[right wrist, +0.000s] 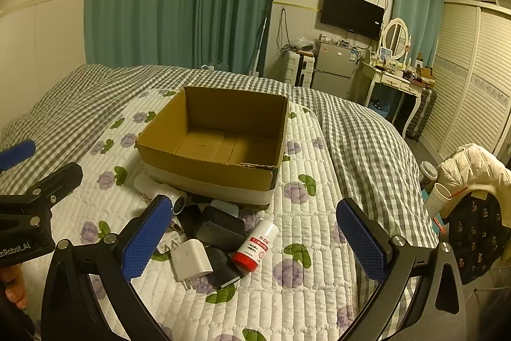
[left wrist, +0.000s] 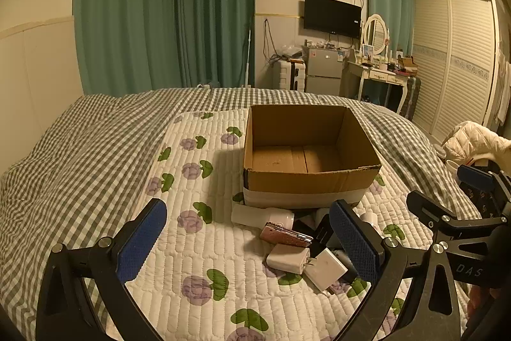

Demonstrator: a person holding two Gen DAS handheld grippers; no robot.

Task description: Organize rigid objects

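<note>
An empty cardboard box stands open on the floral quilt. In front of it lies a heap of small objects: a white bottle lying down, a pink phone, white chargers, black boxes and a white bottle with a red cap. My left gripper is open and empty, just before the heap. My right gripper is open and empty, above the heap.
The floral quilt lies on a bed with a grey checked cover. A chair with a white jacket and a cup stands at the right bedside. A dresser, fridge and wardrobe stand beyond the bed.
</note>
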